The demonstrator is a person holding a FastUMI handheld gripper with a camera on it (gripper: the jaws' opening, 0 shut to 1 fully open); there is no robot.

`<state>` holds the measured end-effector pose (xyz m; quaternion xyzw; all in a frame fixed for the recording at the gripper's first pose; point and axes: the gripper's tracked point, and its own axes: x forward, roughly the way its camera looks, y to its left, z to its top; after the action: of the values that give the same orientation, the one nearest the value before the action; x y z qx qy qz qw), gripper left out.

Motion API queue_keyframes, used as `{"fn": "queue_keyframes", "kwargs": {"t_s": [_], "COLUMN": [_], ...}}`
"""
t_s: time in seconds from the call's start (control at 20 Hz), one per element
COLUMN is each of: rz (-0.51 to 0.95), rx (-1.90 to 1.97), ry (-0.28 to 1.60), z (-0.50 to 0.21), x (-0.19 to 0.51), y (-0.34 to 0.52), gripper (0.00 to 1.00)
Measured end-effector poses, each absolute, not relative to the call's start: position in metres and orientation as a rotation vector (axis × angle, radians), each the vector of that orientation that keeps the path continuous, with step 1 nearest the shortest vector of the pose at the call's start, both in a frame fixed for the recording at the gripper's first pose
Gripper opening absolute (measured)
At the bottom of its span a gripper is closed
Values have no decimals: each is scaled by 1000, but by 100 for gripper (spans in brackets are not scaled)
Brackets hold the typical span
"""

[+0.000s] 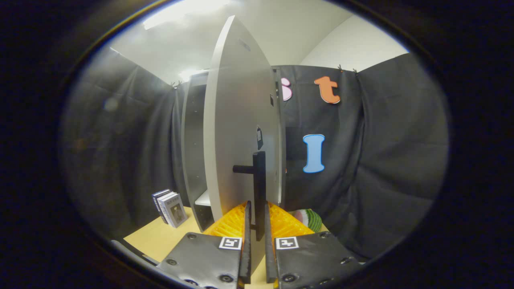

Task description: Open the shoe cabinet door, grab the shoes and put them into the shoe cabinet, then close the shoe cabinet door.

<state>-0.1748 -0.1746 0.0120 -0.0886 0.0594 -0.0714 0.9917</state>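
Wooden tabletop (154,241), door handle (259,188) (bar) pinched by hand-held gripper (257,224)

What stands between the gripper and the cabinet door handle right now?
Nothing: the gripper has its fingers on either side of the lower end of the black handle on the open cabinet door.

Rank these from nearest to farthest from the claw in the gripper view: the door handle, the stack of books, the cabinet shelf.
1. Door handle: its lower end sits between the fingers of the claw, which look closed on it.
2. Cabinet shelf: beyond the open door, left of the handle.
3. Stack of books: farther left, against the booth wall.
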Motion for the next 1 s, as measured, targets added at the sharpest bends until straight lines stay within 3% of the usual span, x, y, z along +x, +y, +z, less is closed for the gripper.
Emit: {"fn": "queue_keyframes", "kwargs": {"t_s": [0.6, 1.0], "rz": [-329, -281], "rx": [-177, -148], "ry": [104, 177], "z": [19, -37], "x": [-227, -241], "y": [-243, -219], "gripper": [7, 8]}}
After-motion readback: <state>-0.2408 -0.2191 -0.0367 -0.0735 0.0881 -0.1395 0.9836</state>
